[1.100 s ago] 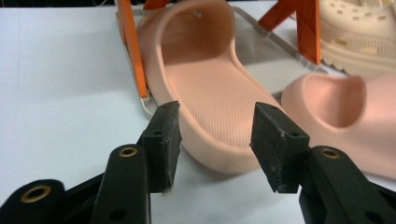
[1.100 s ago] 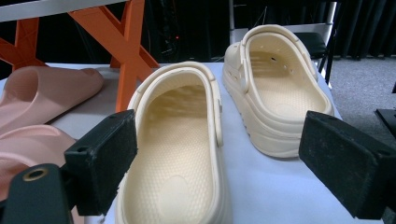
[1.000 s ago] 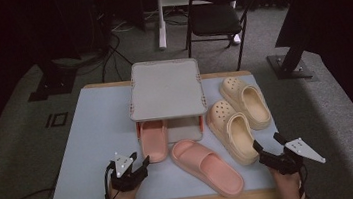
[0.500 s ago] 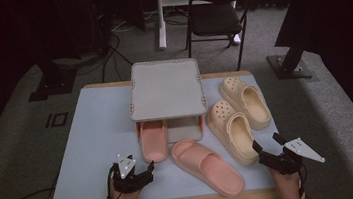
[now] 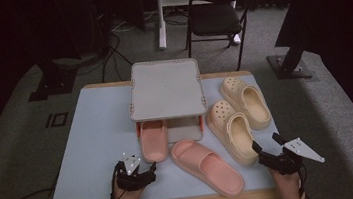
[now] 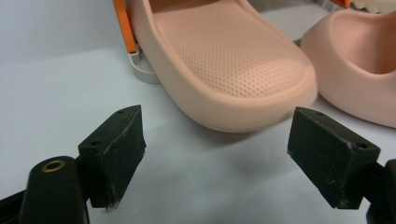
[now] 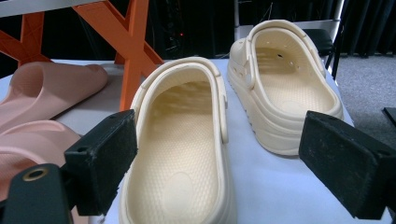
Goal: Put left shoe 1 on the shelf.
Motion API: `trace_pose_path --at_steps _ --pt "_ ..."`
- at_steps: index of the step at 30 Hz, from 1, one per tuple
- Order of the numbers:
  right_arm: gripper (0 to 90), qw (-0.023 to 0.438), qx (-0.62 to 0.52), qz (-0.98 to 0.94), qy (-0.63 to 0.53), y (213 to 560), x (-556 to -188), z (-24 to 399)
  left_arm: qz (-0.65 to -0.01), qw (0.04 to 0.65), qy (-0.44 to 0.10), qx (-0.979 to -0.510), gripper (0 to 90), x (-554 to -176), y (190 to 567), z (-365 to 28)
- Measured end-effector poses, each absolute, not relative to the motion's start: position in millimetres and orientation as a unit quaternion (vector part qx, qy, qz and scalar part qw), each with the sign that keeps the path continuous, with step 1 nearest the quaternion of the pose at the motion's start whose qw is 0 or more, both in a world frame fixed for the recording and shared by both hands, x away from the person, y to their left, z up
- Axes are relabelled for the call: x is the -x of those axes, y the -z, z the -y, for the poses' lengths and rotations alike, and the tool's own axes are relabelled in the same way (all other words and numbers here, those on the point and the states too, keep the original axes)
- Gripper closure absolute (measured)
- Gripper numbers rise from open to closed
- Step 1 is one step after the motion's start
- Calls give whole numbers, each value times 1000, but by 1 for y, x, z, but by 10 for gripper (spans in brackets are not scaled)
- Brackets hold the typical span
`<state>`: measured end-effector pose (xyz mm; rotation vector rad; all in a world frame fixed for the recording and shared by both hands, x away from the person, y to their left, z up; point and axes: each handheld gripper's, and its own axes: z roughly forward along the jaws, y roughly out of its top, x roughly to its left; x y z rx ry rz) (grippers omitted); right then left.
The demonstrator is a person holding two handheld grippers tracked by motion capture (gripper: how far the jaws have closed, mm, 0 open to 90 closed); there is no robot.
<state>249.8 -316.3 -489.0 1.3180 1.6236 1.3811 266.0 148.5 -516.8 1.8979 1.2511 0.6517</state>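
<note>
One pink slide (image 5: 153, 140) lies with its toe under the grey rack (image 5: 165, 88). Its heel (image 6: 224, 60) is just ahead of my left gripper (image 5: 147, 169), which is open. The jaws (image 6: 215, 140) have just been opening and nothing is between them. A second pink slide (image 5: 206, 165) lies slanted near the front edge and appears to the right (image 6: 359, 70) in the left gripper view. Two cream clogs (image 5: 232, 131) (image 5: 245, 99) lie side by side at the right. My right gripper (image 5: 266, 143) is open behind the nearer clog (image 7: 182, 154), whose heel sits in line with the wide jaws (image 7: 219, 140), untouched.
The rack has a flat grey top on orange crossed legs (image 7: 135, 42) and stands at the table's middle back. The pale blue table top (image 5: 97, 128) has bare room on the left. A black folding chair (image 5: 215, 17) and stands are on the floor beyond.
My left gripper's jaws have spread wider and it has shifted slightly toward the slide's heel. The right gripper and all the shoes stay where they were.
</note>
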Motion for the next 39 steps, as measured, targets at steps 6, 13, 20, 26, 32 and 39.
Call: trace_pose_path --at_steps 6,13,20,26,32,39 --pt "111 311 -501 -614 -525 490 -250 317 -484 374 -263 -746 185 -274 516 -147" --pt "111 309 -501 -615 -525 490 -250 316 -493 369 -262 -743 185 -290 517 -149" --pt "127 308 -501 -616 -525 490 -250 316 -500 371 -264 -737 185 -305 518 -148" --pt "127 308 -500 -617 -524 490 -251 316 -502 366 -262 -738 185 -314 518 -146" --pt "127 307 -501 -617 -524 490 -251 317 -502 366 -256 -741 185 -325 518 -145" --pt "127 305 -502 -617 -523 490 -251 317 -501 359 -256 -744 185 -331 518 -142"
